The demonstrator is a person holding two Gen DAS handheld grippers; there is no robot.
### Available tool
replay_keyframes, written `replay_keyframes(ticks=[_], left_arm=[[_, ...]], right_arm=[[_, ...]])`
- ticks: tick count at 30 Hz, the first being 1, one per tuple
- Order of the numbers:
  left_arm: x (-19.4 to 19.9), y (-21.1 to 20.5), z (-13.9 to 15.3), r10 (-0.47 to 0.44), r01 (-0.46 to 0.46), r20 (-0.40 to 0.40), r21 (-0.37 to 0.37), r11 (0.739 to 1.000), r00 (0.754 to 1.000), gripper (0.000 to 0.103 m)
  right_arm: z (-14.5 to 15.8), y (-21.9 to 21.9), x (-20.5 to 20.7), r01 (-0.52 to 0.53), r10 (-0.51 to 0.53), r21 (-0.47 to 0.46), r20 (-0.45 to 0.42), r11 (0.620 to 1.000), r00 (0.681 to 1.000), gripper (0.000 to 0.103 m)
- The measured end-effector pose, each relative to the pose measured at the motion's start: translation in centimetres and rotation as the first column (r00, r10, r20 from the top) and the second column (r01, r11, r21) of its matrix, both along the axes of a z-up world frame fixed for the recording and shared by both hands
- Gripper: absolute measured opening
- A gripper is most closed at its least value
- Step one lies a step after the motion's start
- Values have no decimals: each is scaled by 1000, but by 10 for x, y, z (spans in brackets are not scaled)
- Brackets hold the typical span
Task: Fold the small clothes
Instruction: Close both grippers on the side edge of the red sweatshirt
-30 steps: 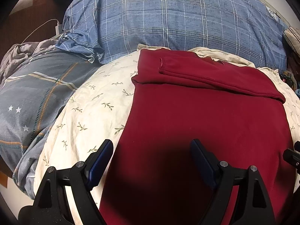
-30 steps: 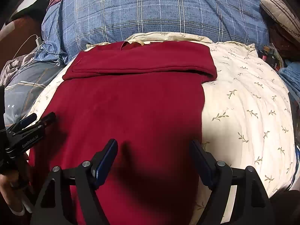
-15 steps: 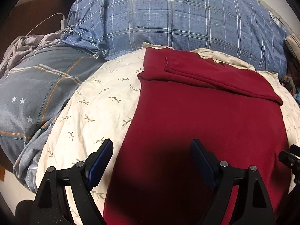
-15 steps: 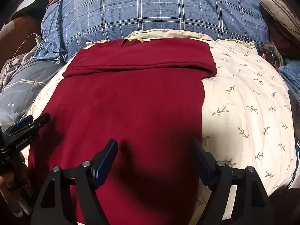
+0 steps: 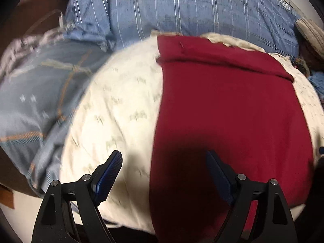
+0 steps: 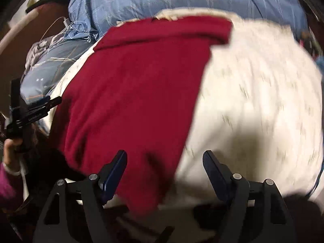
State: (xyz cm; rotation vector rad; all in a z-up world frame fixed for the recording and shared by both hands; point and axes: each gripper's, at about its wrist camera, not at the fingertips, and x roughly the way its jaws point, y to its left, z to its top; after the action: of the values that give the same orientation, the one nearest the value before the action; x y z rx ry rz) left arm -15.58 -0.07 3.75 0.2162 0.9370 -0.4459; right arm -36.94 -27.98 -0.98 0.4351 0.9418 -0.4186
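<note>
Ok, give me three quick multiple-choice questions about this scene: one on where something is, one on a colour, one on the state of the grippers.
1. Where does the garment's folded-over band lie?
A. at its far end, next to the blue plaid pillow
B. at its near end
C. along its left edge

2. What colour is the garment?
A. navy
B. dark red
C. green

3. How do the fingers of both grippers stand?
A. both spread open, empty
B. both shut on cloth
C. left shut, right open

Answers: 1 A, the fold sits at the far end of the garment, by the blue plaid pillow. 2 B, it is dark red on the cream leaf-print quilt. 3 A, left gripper and right gripper show wide gaps, gripping nothing.
</note>
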Motion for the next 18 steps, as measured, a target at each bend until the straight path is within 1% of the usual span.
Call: replay_keyframes(ticks=[2, 3, 4, 6, 8, 10, 12, 13, 16, 17, 18], left_arm=[[-1, 5, -4, -5, 4, -47, -14, 1000, 999, 84], [-2, 8, -7, -4, 4, -69, -12, 1000, 998, 83], [-3, 10, -9, -1, 0, -76, -5, 1000, 997, 83], [-5, 15, -11, 8, -7, -83, 13, 1000, 997, 83], [-8, 17, -13, 4, -3, -97, 16, 1000, 995, 83], [-11, 19, -16, -5, 7, -113, 15, 1000, 994, 83], [-12, 21, -21, -11, 15, -129, 30, 999, 992, 83], [-12, 21, -23, -12, 16, -130, 33, 999, 991, 84], [-9, 20, -23, -14, 17, -135, 22, 1000, 991, 84], [-8, 20, -23, -14, 17, -139, 19, 1000, 990, 84], [-10, 21, -24, -16, 18, -141, 14, 1000, 990, 83]], right_arm=[[-8, -2, -10, 0, 0, 60, 0, 998, 1000, 76], [-12, -1, -12, -5, 5, 75, -3, 997, 1000, 76], [-15, -1, -11, -8, 8, 82, -6, 997, 1000, 75], [-24, 1, -6, -31, 33, 121, -15, 992, 999, 70], [-33, 7, 0, -65, 70, 167, -22, 984, 997, 56], [-40, 16, 8, -106, 113, 179, -33, 978, 993, 48], [-44, 23, 14, -127, 136, 156, -48, 980, 990, 47], [-46, 25, 17, -133, 142, 158, -45, 978, 989, 47], [-53, 22, 20, -122, 133, 204, -43, 971, 990, 47], [-54, 20, 20, -121, 132, 219, -36, 968, 991, 49], [-54, 21, 19, -123, 133, 219, -33, 968, 991, 49]])
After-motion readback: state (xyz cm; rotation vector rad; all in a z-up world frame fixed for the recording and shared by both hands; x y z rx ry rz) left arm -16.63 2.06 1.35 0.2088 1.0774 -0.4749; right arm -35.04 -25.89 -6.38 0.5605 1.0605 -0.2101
